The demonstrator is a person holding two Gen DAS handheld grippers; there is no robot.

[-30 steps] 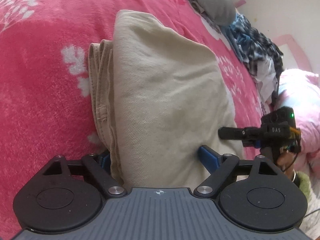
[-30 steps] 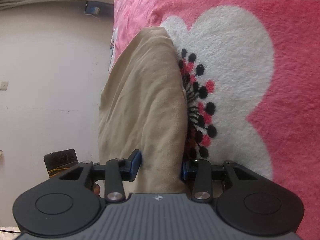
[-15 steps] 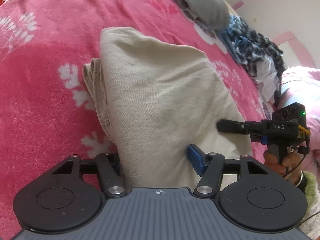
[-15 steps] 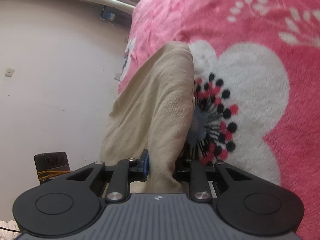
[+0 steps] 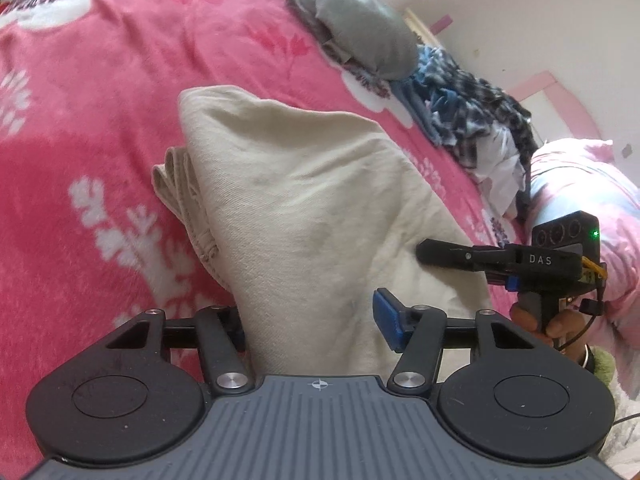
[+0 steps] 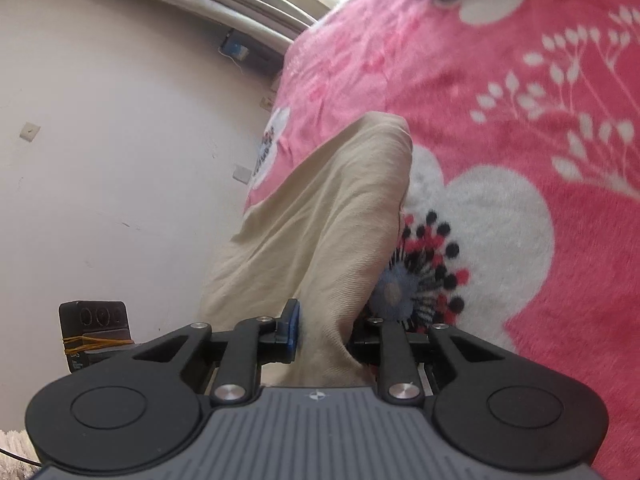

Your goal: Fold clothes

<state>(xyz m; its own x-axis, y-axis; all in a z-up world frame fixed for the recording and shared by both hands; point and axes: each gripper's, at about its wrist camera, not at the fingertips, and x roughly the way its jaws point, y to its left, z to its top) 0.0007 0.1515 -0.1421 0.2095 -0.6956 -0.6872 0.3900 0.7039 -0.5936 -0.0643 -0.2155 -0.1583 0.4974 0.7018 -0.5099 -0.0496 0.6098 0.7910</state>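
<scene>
A folded beige garment [image 5: 296,200] lies on the pink floral blanket [image 5: 80,120], its near edge lifted. My left gripper [image 5: 312,324] has its jaws on either side of that near edge and is closing on the cloth; the left pad is hidden behind it. My right gripper [image 6: 328,332] is shut on the other end of the beige garment [image 6: 328,216], which rises from the jaws toward the blanket [image 6: 520,100]. The right gripper also shows in the left wrist view [image 5: 424,249], at the garment's right side.
A grey garment [image 5: 360,28] and a heap of blue, black and white clothes [image 5: 480,112] lie at the far side of the bed. A pink pillow [image 5: 588,184] is at the right. A white wall [image 6: 120,140] stands left of the bed.
Both grippers have lifted and pulled back with the garment's near edge. The jaws of both have narrowed on the cloth, the right most clearly. More of the bed and clothes pile is in view.
</scene>
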